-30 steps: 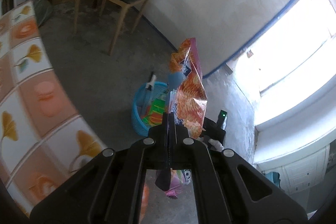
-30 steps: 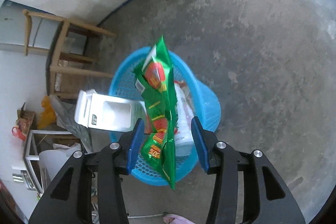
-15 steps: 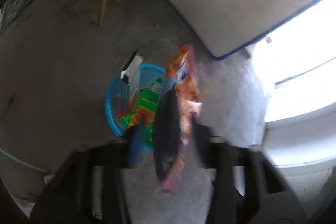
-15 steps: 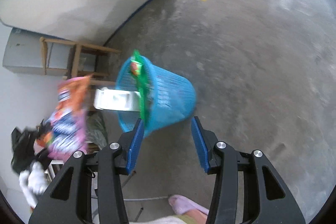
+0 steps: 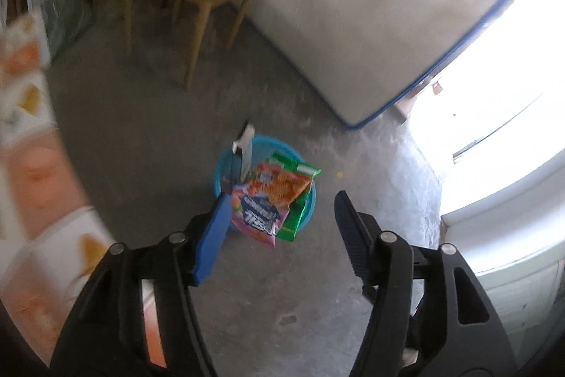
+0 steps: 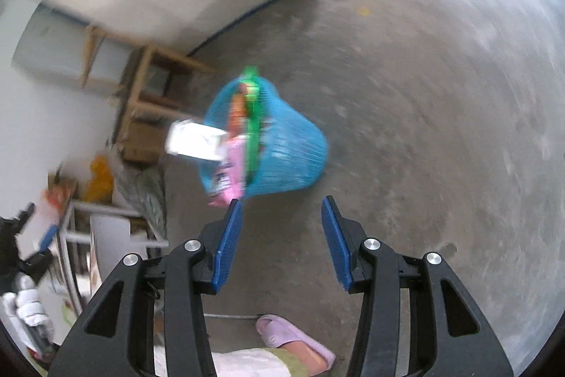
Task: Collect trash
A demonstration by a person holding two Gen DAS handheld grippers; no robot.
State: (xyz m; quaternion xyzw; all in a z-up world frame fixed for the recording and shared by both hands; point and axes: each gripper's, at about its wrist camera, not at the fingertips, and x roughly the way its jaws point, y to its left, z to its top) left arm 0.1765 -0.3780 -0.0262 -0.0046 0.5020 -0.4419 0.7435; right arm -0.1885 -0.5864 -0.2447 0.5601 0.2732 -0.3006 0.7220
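Left claw (image 5: 279,214) gapes above binned wrapper (image 5: 272,200).

Black gripper frames, blue-padded fingers (image 6: 226,242), lilac slipper (image 6: 296,338).

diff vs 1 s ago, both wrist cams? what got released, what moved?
The left gripper has just been opening and let go of the orange and pink snack bag, which now lies on top of the blue plastic basket beside the green snack bag. The right gripper, open and empty, backed away from the basket. The basket and white carton stayed put.
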